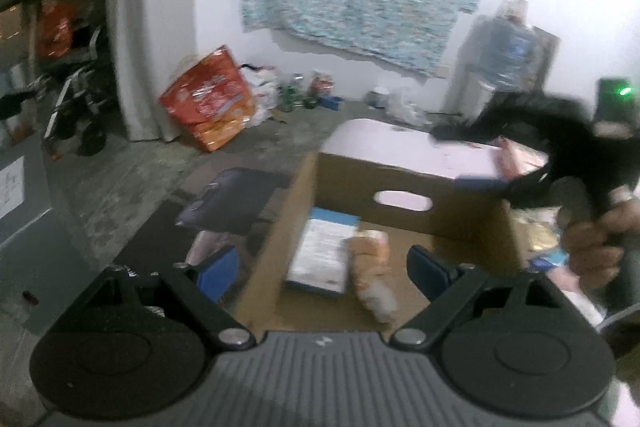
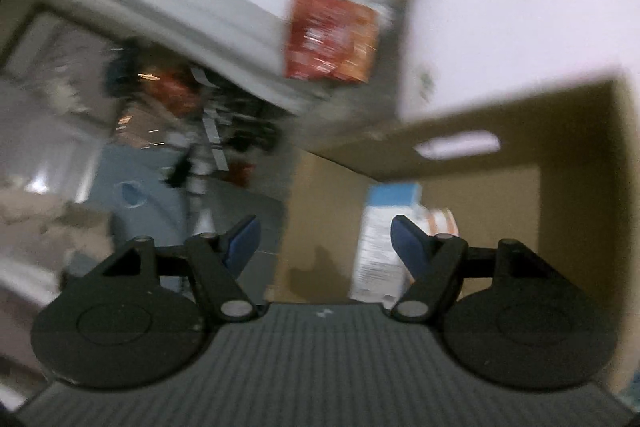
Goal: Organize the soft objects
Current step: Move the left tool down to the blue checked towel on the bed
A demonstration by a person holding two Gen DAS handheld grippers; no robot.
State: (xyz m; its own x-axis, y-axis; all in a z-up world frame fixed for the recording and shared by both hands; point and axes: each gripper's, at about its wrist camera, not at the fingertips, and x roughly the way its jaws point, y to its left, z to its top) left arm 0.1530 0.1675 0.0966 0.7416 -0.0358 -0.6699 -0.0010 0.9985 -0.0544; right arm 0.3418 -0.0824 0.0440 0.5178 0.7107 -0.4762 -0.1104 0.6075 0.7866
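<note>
While spread and empty, left tongs (image 1: 324, 269) and right tongs (image 2: 324, 241) above cardboard box (image 1: 404, 231).

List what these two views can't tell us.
- White packet in the cardboard box: print unreadable, motion blur, both views.
- Orange soft item: what it is, blurred.
- Right wrist view: box's right side cut off by the edge.

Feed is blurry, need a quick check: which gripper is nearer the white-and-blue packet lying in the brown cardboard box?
Right, as far as the blur allows. The right gripper hangs close over the white-and-blue packet, its right finger overlapping it in view. The left gripper sits farther back from the packet, over the brown cardboard box.
</note>
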